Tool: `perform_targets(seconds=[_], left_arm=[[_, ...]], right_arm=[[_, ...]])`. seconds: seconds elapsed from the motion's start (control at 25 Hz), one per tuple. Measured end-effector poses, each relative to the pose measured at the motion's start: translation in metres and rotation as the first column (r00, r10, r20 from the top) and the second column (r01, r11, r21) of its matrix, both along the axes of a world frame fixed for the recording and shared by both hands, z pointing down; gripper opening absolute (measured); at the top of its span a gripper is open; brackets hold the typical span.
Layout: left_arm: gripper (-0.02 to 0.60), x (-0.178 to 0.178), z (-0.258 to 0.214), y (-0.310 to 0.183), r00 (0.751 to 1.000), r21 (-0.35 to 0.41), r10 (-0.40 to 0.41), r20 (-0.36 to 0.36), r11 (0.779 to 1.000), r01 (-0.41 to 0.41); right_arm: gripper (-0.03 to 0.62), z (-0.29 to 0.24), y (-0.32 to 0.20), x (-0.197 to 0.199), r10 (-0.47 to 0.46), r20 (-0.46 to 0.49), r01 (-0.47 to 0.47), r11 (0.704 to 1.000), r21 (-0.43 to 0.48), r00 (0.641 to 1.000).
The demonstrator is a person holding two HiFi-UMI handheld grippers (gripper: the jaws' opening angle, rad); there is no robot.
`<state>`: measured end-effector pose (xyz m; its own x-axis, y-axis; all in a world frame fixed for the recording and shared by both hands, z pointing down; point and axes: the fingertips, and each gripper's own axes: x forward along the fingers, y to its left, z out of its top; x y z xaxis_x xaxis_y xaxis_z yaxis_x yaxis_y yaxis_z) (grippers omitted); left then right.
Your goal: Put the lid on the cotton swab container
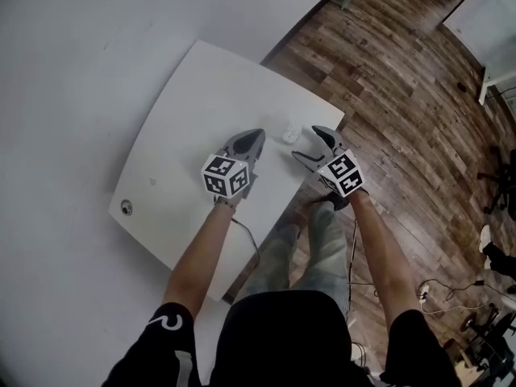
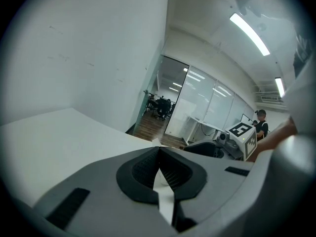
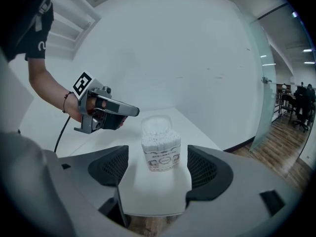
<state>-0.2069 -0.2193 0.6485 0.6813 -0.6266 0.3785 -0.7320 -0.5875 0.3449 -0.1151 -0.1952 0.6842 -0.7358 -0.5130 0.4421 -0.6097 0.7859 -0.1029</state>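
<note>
The cotton swab container (image 3: pixel 160 144) is a small clear tub packed with white swabs, with a printed label on its front. It stands upright near the white table's (image 1: pixel 185 135) right edge. A clear lid (image 3: pixel 157 123) appears to sit on top of it. My right gripper (image 3: pixel 158 169) is open, and the container stands just beyond its pads, touching neither. In the head view the container (image 1: pixel 289 135) lies between the two grippers. My left gripper (image 1: pixel 255 136) is shut with nothing in it, its tip a little to the container's left. The left gripper view does not show the container.
The table's corner and right edge (image 1: pixel 334 119) drop to a wood floor (image 1: pixel 403 95) close behind the container. A round grommet (image 1: pixel 126 207) sits at the near left corner. A cable (image 1: pixel 248 236) trails from the left gripper. White walls stand left; glass-walled offices lie beyond.
</note>
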Motion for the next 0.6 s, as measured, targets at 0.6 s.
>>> perform_targets(seconds=[0.6], left_arm=[[0.026, -0.008, 0.005, -0.008, 0.998, -0.011, -0.035, -0.042, 0.999, 0.034]], right_arm=[[0.385, 0.026, -0.015, -0.015, -0.044, -0.048, 0.043, 0.999, -0.028, 0.998]])
